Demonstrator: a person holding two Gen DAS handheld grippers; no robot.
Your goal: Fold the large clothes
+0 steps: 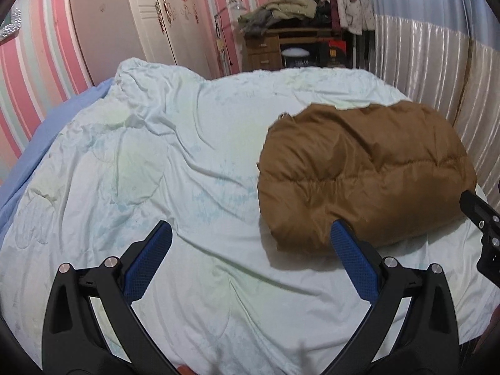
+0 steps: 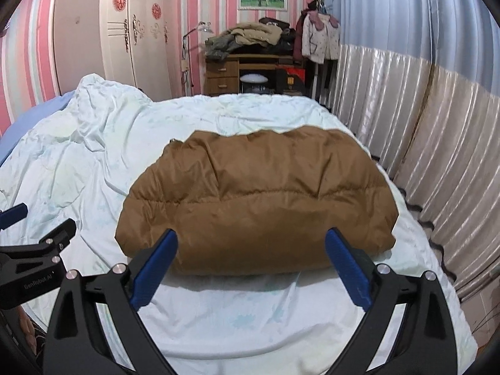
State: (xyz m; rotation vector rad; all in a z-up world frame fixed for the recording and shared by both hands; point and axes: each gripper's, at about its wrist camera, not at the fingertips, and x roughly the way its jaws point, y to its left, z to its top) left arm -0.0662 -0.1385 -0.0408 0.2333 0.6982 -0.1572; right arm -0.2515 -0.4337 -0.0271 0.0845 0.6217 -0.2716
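A brown puffer jacket (image 1: 365,175) lies folded into a thick bundle on the pale quilt (image 1: 187,168), on the right side of the bed. My left gripper (image 1: 250,234) is open and empty, above the quilt just left of and in front of the jacket; its right finger overlaps the jacket's near edge. In the right wrist view the jacket (image 2: 259,200) fills the middle. My right gripper (image 2: 250,243) is open and empty, straight in front of the jacket's near edge. Part of the right gripper (image 1: 481,218) shows at the right edge of the left wrist view.
A padded silver wall panel (image 2: 422,143) runs along the bed's right side. A wooden desk (image 2: 237,68) piled with clothes stands past the bed's far end, next to a white wardrobe (image 2: 131,34). A blue sheet (image 1: 62,125) shows at the left.
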